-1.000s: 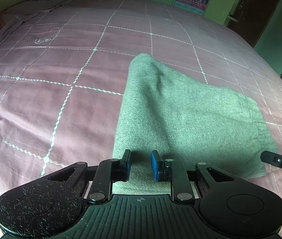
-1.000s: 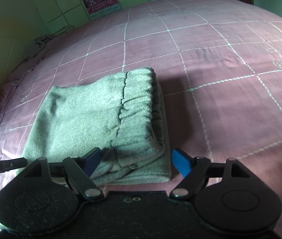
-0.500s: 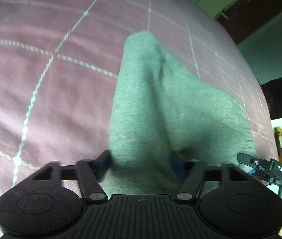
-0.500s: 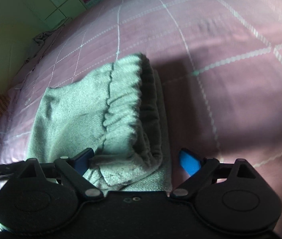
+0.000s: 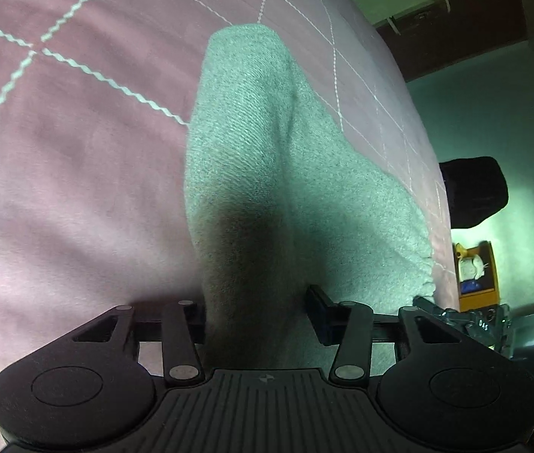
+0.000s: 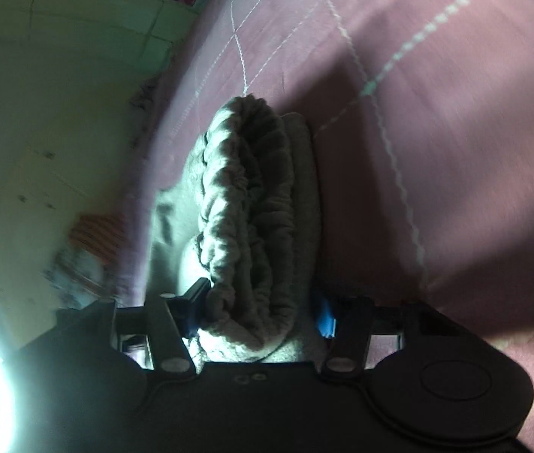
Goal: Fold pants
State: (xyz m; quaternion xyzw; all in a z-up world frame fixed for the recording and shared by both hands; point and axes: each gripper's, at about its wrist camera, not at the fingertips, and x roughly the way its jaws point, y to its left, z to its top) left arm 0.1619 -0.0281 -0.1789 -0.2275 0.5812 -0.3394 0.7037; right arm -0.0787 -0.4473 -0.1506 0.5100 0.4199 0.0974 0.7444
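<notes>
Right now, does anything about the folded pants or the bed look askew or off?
Nothing stands out. The grey pants lie folded on the pink bedspread, the gathered waistband stacked at one end. Each claw, left and right, has just been closing around a near edge.

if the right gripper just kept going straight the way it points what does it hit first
The folded pants: the right gripper has just been closing on their gathered waistband end, which already fills the gap between its fingers. Past the bundle lies the pink bedspread; depth is hard to judge.
</notes>
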